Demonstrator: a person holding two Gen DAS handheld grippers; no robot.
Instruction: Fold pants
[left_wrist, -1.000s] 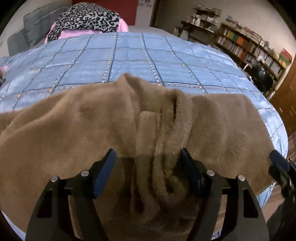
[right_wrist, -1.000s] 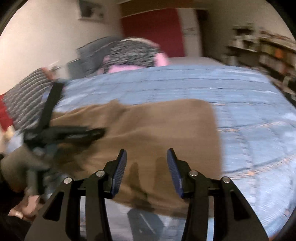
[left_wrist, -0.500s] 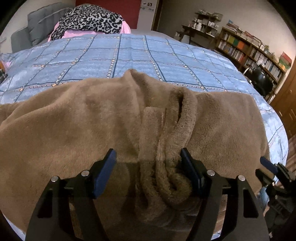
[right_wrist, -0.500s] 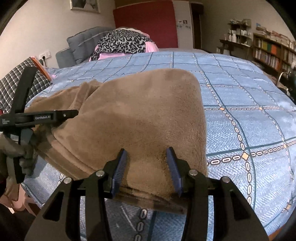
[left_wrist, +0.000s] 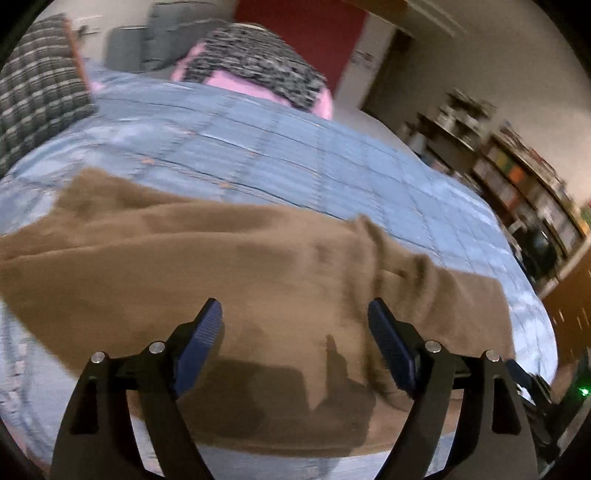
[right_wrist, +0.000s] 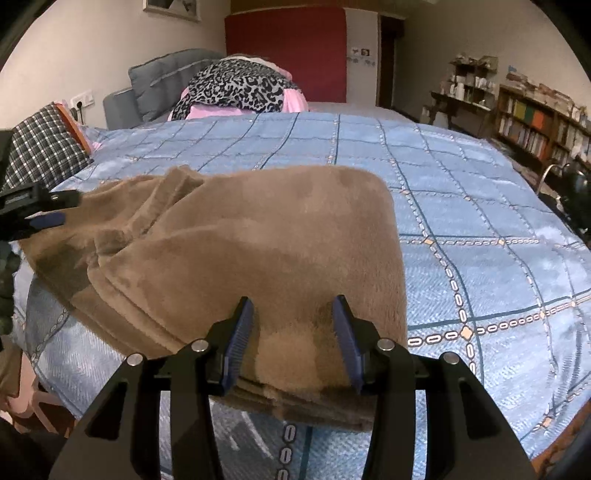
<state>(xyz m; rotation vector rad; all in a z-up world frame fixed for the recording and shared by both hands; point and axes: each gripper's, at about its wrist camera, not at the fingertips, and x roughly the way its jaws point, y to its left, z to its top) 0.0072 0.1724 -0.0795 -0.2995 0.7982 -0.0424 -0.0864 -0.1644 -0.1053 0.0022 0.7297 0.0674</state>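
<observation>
Brown fleece pants lie across the near edge of a blue quilted bed. In the left wrist view my left gripper is open above the flat cloth near the front hem; the bunched fold sits to its right. In the right wrist view the pants fill the middle. My right gripper is open, its fingers standing on either side of the cloth's near edge. The left gripper's fingers show at the far left, by the crumpled end.
A leopard-print and pink pile and grey cushions sit at the bed's far end. A plaid pillow lies at the left. Bookshelves line the right wall. The bed's front edge drops off just below the grippers.
My left gripper has swung left, off the bunched fold, which now lies right of its fingers; that view is blurred. My right gripper has moved closer over the pants' near edge.
</observation>
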